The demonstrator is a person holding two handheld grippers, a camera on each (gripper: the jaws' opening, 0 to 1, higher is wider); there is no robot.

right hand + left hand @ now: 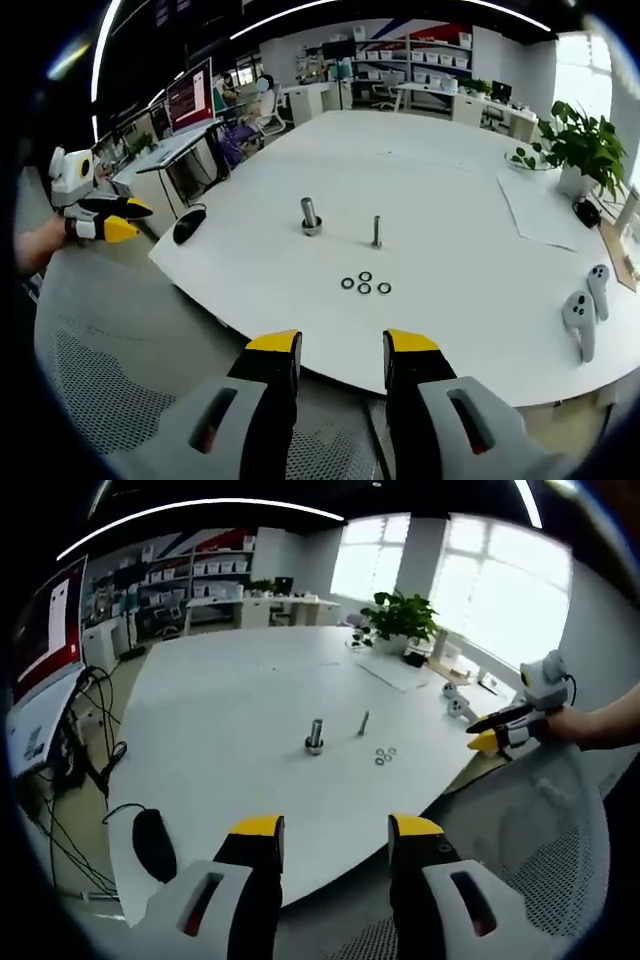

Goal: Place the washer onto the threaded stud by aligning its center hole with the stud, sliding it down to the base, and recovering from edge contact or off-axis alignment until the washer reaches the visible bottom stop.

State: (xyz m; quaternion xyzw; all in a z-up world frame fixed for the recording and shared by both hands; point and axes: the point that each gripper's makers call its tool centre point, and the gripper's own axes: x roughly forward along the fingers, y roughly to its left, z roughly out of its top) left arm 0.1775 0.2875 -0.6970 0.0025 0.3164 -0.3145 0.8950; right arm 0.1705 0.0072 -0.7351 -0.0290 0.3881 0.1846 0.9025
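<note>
Two grippers: both held off the near edge of the white table (470, 190), each with nothing between its jaws.
Landmark: thick threaded stud (310, 216), upright on the table, bare, no washer on it.
Left gripper (330, 832): in the left gripper view, yellow-tipped jaws wide apart, empty, touching nothing; they sit short of the table edge, well apart from the stud (314, 736). In the right gripper view the same gripper (128, 220) appears far left of the stud, held in a hand (40, 245), off the table; its jaw gap cannot be told from that side.
Mouse (187, 224): black, on the table left of the stud, near the edge.
Thin stud (377, 231): upright, just right of the thick stud, also bare.
Washers (365, 284): four small dark rings, lying flat in a loose cluster on the table, nearer the right gripper than the two studs, between them and the table edge; untouched.
Right gripper (341, 350): jaws wide apart, empty, touching nothing, short of the table edge below the washers.
Controllers (585, 310): two white ones on the table, far right of the stud.
Plant (580, 150): potted, far right and beyond the stud.
</note>
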